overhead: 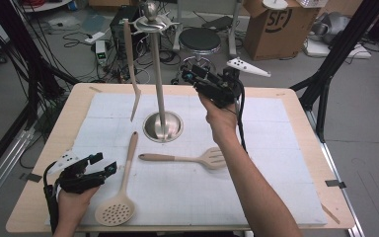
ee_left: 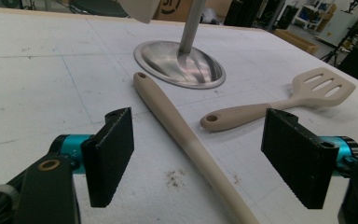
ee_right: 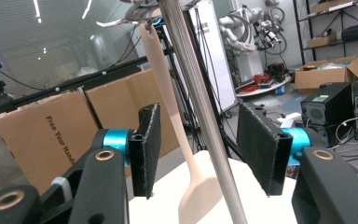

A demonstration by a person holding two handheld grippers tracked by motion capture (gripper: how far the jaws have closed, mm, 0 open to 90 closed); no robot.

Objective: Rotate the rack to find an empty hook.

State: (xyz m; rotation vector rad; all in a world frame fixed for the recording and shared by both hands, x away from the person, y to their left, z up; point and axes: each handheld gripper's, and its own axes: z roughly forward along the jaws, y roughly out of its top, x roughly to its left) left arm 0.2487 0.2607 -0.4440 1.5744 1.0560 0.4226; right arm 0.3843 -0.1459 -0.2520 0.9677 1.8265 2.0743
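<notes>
A steel stand (overhead: pixel 163 126) rises from its round base at the middle of the white mat, with hooks at its top. From one hook hangs a beige spatula (overhead: pixel 132 74), left of the pole. My right gripper (overhead: pixel 190 75) is held up in the air just right of the pole, open; in the right gripper view (ee_right: pixel 204 149) the pole (ee_right: pixel 200 107) and the hanging spatula (ee_right: pixel 186 154) stand beyond its jaws. A beige skimmer (overhead: pixel 121 192) and a slotted turner (overhead: pixel 187 159) lie on the mat. My left gripper (overhead: pixel 104 163) rests low at the front left, open (ee_left: pixel 200 158), facing the skimmer's handle (ee_left: pixel 182 130).
The white mat (overhead: pixel 276 148) covers most of the wooden table (overhead: pixel 44 163). Behind the table stand a black stool (overhead: pixel 200 40), a cardboard box (overhead: pixel 276 22) and tangled cables on the floor. Black tripod legs (overhead: pixel 330 59) slant down at the right.
</notes>
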